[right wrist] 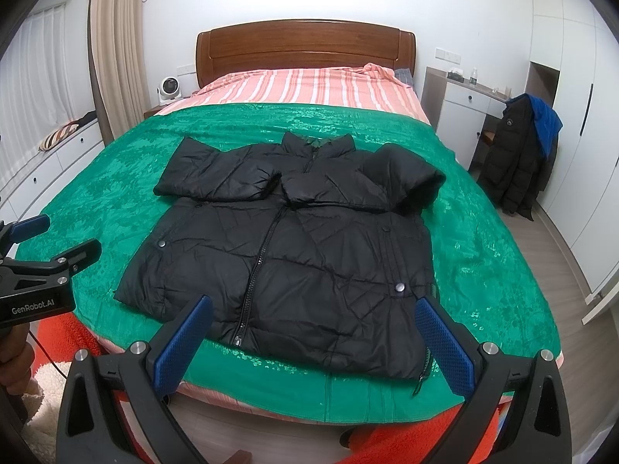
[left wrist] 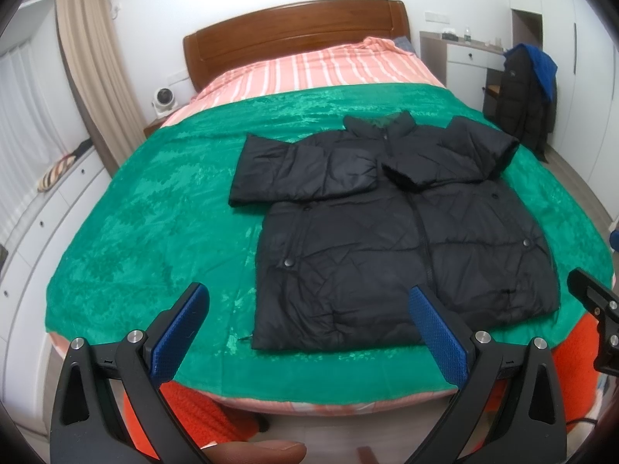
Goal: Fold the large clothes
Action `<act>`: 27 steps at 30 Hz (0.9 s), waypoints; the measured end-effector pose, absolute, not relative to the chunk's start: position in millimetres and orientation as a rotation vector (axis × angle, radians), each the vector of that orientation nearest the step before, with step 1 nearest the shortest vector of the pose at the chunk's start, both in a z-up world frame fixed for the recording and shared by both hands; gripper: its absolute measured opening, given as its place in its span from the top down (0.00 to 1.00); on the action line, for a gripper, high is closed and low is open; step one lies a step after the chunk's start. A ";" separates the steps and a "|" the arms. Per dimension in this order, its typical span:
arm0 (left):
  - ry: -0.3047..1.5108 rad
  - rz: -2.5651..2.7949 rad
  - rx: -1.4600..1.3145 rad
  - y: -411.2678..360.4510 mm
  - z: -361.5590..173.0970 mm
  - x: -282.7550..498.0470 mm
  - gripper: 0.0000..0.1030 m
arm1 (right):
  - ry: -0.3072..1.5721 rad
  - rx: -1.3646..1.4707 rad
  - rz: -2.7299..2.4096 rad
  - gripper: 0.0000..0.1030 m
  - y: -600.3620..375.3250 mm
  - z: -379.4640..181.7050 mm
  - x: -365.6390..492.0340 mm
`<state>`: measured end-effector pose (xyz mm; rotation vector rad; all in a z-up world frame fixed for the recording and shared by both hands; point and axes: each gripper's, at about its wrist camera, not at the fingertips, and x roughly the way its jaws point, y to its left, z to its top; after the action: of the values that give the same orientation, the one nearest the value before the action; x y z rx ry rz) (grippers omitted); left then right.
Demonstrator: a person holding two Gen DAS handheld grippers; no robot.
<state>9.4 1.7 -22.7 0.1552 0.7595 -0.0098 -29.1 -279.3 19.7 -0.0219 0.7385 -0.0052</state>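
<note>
A black puffer jacket [left wrist: 387,232] [right wrist: 294,247] lies front up on the green blanket [left wrist: 154,212] [right wrist: 116,166], zipped, with both sleeves folded across the chest. My left gripper [left wrist: 309,301] hangs open above the bed's foot edge, near the jacket's lower left hem, touching nothing. My right gripper [right wrist: 313,309] is open too, over the jacket's bottom hem, holding nothing. The right gripper's tip [left wrist: 592,297] shows at the right edge of the left wrist view. At the left of the right wrist view I see the left gripper [right wrist: 50,239].
The bed has a wooden headboard [right wrist: 305,46] and a striped pink sheet [right wrist: 301,85]. A chair draped with dark and blue coats [right wrist: 522,154] stands at the right by a white desk [right wrist: 464,104]. White drawers [left wrist: 58,208] run along the left wall. An orange rug [right wrist: 445,437] lies below.
</note>
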 end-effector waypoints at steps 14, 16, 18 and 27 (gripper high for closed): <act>0.759 -0.008 0.155 1.0 -23.5 9.7 0.00 | 0.735 -0.025 -0.005 0.00 -279.3 19.9 -27.7; 0.760 -0.009 0.157 0.3 -23.4 9.9 0.00 | 0.735 -0.026 -0.005 0.00 -279.4 19.9 -27.5; 0.760 -0.010 0.158 1.0 -23.4 9.6 0.00 | 0.736 -0.025 -0.005 0.00 -279.3 19.9 -27.7; 0.765 -0.008 0.158 0.9 -24.0 10.0 0.00 | 0.740 -0.024 -0.005 0.00 -278.5 19.8 -26.1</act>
<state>10.0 0.9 -24.0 0.1583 0.7645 -0.0084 -26.1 -278.5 19.8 -0.0240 0.7400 -0.0051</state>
